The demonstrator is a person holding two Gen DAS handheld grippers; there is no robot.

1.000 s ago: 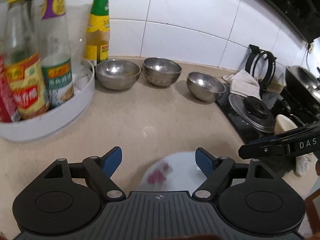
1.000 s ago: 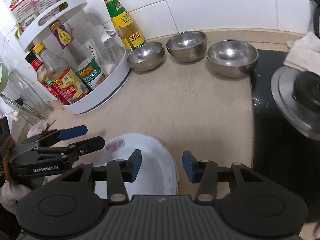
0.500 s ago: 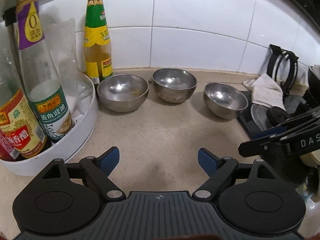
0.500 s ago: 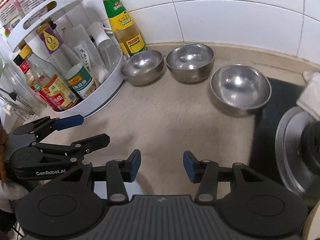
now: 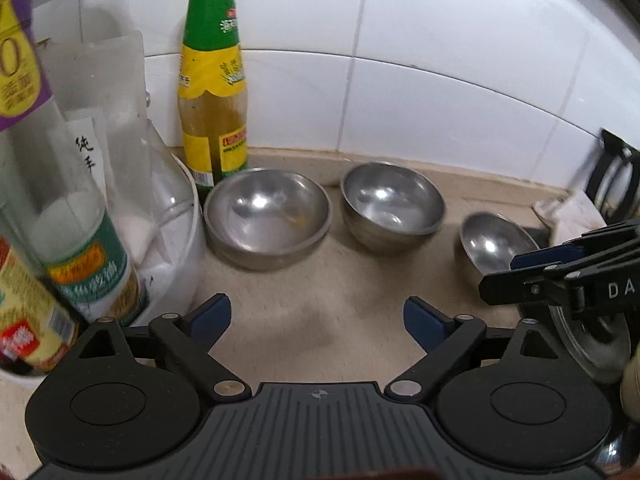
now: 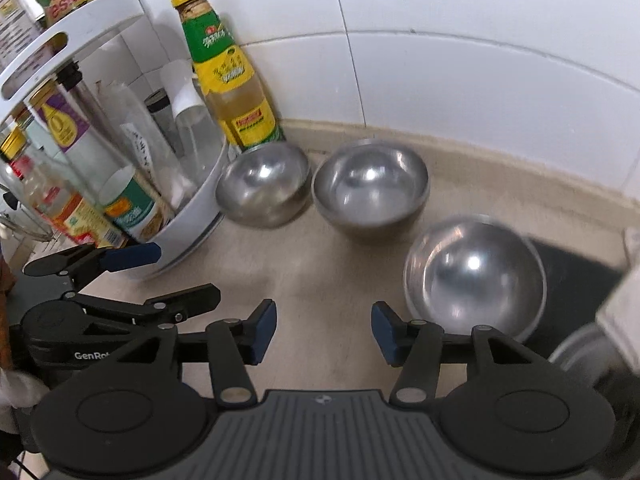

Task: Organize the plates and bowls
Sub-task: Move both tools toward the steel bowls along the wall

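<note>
Three steel bowls in a row along the tiled wall: left bowl (image 5: 267, 218) beside the white bottle rack (image 6: 192, 216), middle bowl (image 5: 392, 204), right bowl (image 6: 474, 276) at the stove edge, lower right of the right view. Left gripper (image 5: 318, 320) and right gripper (image 6: 324, 330) both empty, jaws opening, hovering over bare counter (image 5: 340, 280). Likely step: approaching a bowl. Next: straddling a rim, closing, stacking.

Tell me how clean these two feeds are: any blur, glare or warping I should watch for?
Left wrist view: the sauce bottles at the left edge are smeared, and the tiled wall bows from the fisheye. Right wrist view: the nearest steel bowl has a ghosted rim and a bright glare spot; the middle steel bowl reads sharper.
</note>
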